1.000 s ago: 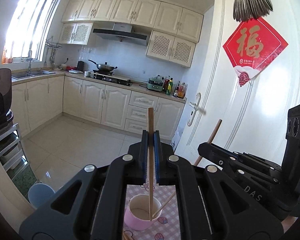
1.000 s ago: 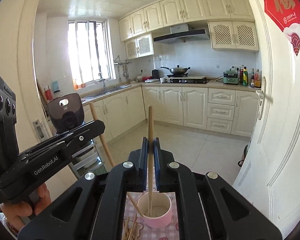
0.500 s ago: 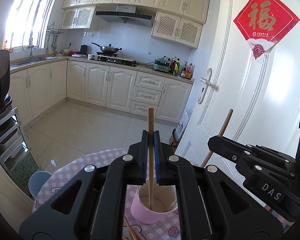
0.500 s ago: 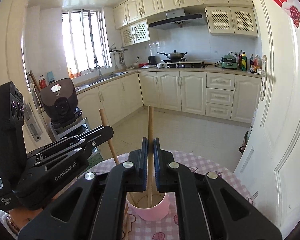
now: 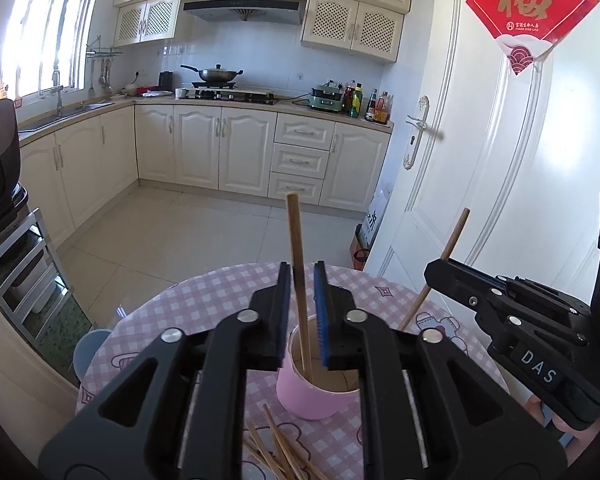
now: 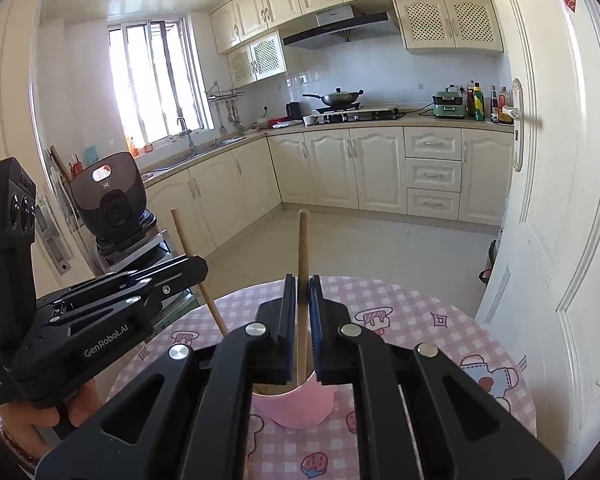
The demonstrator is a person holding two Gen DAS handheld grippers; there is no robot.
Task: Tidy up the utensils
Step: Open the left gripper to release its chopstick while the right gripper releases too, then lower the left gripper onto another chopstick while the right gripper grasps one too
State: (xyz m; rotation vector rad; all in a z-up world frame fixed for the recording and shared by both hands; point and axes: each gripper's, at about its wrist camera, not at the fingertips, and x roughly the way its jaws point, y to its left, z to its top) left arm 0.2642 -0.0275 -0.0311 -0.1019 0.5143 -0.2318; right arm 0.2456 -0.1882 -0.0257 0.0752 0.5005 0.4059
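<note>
Left gripper (image 5: 300, 280) jaws have just been opening, its chopstick (image 5: 298, 264) standing loose between them in the pink cup (image 5: 312, 396), while the right gripper (image 6: 299, 292) barely clears its own chopstick (image 6: 302, 248) above that cup, on a pink-checked counter (image 5: 204, 300) in a cream kitchen.

Chopstick (image 6: 302, 280) upright in pink cup (image 6: 296, 408)

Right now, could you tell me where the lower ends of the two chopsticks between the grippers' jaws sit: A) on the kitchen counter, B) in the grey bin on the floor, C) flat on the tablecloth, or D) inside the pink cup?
D: in both wrist views each chopstick stands nearly upright with its lower end inside the pink cup.
</note>
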